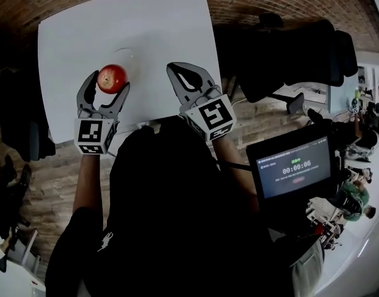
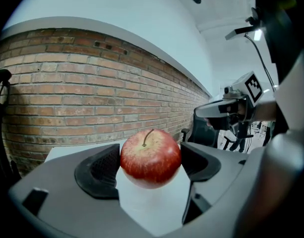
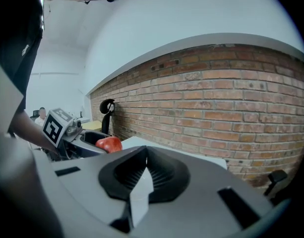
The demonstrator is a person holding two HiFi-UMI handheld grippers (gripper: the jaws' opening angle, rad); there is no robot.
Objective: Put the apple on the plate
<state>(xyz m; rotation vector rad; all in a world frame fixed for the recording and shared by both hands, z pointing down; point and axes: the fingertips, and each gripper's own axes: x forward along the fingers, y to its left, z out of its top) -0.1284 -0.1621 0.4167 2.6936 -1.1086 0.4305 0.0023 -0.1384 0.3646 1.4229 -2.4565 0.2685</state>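
Observation:
My left gripper [image 1: 110, 81] is shut on a red apple [image 1: 112, 78], gripping it on both sides above the white table [image 1: 72, 36]. In the left gripper view the apple [image 2: 151, 157] sits stem up between the two black pads. A white plate [image 1: 131, 55] shows only faintly on the table, just beyond the apple and slightly to its right. My right gripper [image 1: 172, 67] hovers to the right of the apple, shut with nothing in it; its pads meet in the right gripper view [image 3: 144, 157]. That view also catches the apple [image 3: 108, 144] off to the left.
The table's right edge runs close beside my right gripper. Black office chairs [image 1: 288, 48] stand right of the table. A tablet with a timer [image 1: 294, 169] sits at lower right. A brick wall [image 2: 92, 103] rises beyond the table's far edge.

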